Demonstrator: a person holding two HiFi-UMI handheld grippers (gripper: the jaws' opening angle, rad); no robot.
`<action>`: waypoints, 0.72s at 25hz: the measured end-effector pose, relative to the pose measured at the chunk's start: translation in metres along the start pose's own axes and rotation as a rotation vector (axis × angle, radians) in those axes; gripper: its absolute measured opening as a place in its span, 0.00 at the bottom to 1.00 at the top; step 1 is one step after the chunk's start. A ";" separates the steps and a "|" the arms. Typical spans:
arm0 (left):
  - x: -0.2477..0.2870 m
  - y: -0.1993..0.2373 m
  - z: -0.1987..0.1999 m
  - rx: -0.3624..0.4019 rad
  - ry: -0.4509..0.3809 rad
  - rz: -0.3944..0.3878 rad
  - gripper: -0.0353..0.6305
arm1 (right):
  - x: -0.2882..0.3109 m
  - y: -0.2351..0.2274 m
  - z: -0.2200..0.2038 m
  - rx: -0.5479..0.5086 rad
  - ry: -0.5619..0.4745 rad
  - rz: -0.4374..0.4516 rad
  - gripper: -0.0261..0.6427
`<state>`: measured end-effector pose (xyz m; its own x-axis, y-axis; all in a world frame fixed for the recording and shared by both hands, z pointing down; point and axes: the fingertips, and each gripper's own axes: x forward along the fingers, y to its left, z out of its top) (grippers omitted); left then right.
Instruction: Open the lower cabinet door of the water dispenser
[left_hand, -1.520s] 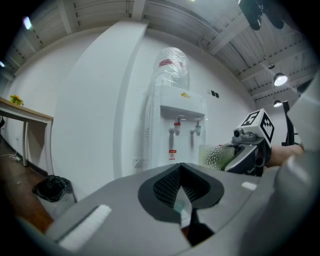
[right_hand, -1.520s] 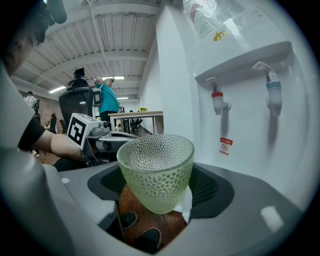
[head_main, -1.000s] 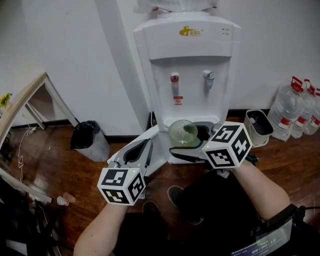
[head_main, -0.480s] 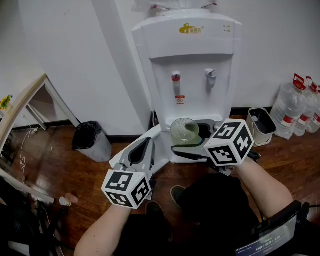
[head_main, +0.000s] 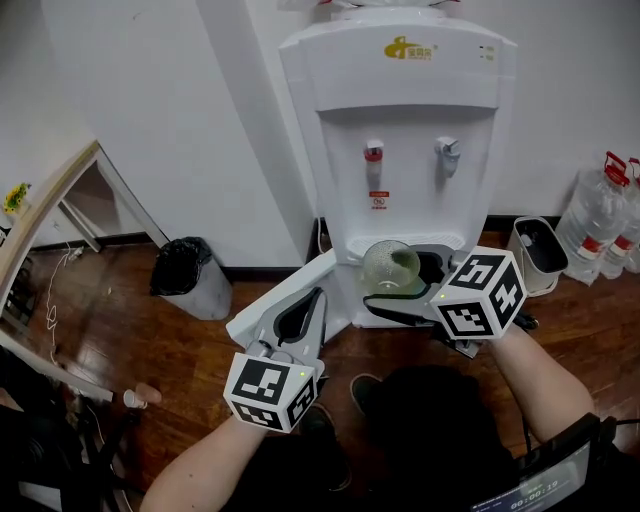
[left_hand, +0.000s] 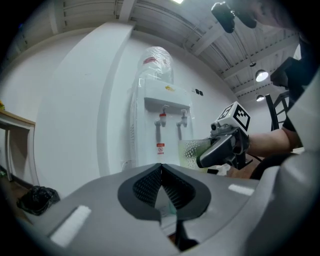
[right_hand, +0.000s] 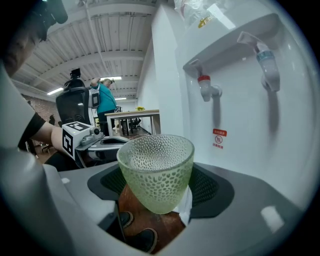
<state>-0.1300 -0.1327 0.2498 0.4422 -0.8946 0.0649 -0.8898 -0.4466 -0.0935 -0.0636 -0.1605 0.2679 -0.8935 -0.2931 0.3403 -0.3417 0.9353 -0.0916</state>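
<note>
Ahead, at twelve o'clock, stands the water dispenser (head_main: 405, 140). A white panel (head_main: 272, 300) slanting from its base toward seven o'clock is probably the lower cabinet door, already ajar. The left gripper (left_hand: 161, 175), over that panel, has its jaws pressed together on nothing, likely to nudge the door. The right gripper (head_main: 395, 285), at five o'clock, clamps an upright green dimpled glass cup (right_hand: 156, 170), seemingly kept clear of the door's swing.
</note>
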 end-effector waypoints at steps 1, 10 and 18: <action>0.002 0.000 -0.002 0.000 0.004 -0.006 0.02 | 0.002 -0.003 -0.003 0.010 -0.003 -0.002 0.61; 0.041 0.009 -0.014 0.088 0.023 -0.031 0.02 | 0.019 -0.019 -0.034 0.009 0.022 -0.033 0.60; 0.067 0.001 -0.075 0.158 0.096 -0.030 0.02 | 0.036 -0.039 -0.073 0.039 0.010 -0.071 0.60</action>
<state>-0.1097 -0.1913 0.3289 0.4490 -0.8784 0.1640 -0.8442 -0.4771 -0.2444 -0.0618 -0.1928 0.3520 -0.8636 -0.3560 0.3570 -0.4154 0.9037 -0.1035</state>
